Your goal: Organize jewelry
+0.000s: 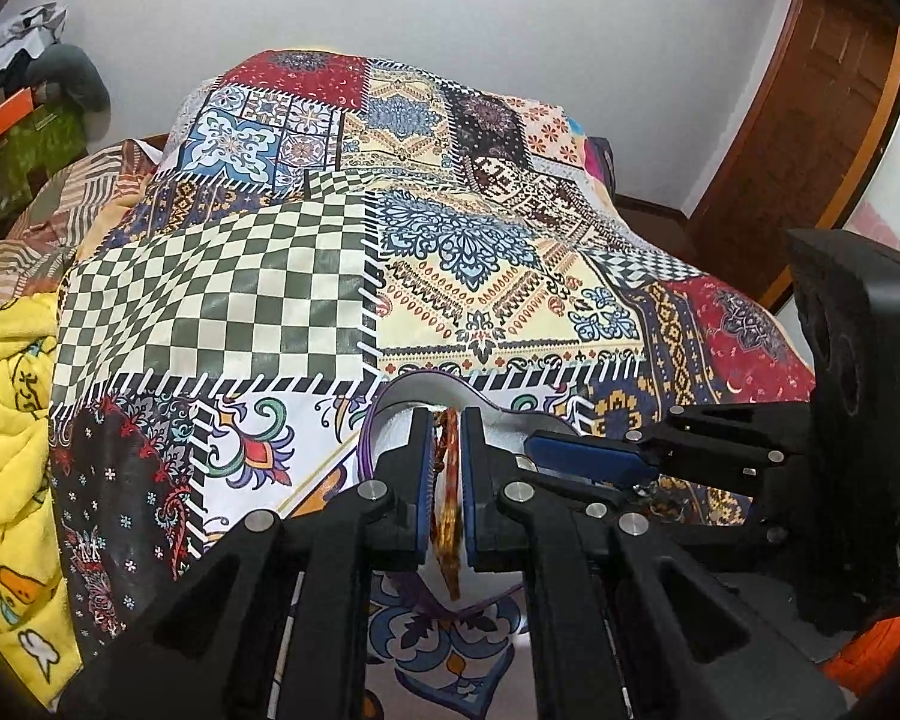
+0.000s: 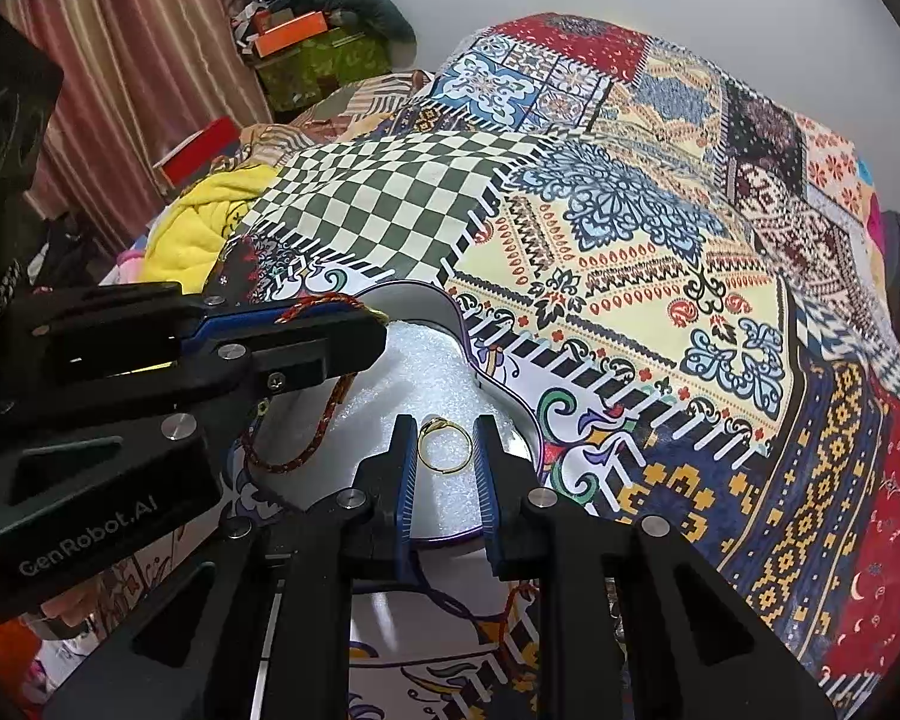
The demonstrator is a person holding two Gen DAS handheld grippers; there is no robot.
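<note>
Two grippers worked over a purple-rimmed tin box (image 2: pixel 498 360) lined with white foam (image 2: pixel 414 372), which sat on a patchwork bedspread (image 1: pixel 306 276) of checks, florals and red panels. The left gripper (image 1: pixel 447 468) had its blue-padded fingers pressed together on a braided red-and-gold bracelet (image 1: pixel 448 510); in the left wrist view the cord ran down between the pads and out below them. From the right wrist view the same bracelet (image 2: pixel 324 420) looped over the top of the left gripper's (image 2: pixel 354 324) fingers and hung in a slack curve beneath them, above the foam at the box's left side. The right gripper (image 2: pixel 447 462) stood with its fingers apart, and a gold ring (image 2: pixel 445 444) with a small setting lay on the foam in the gap between them, touching neither pad as far as could be told. In the left wrist view the right gripper (image 1: pixel 594 450) reached in from the right, just beside the left one, its blue pad over the box's rim (image 1: pixel 426 387). A yellow printed blanket (image 1: pixel 12 420) lay bunched at the bed's left edge, striped curtains (image 2: pixel 144 60) hung beyond it, and a wooden door (image 1: pixel 810 132) stood at the far right against a white wall (image 1: pixel 510 18).
</note>
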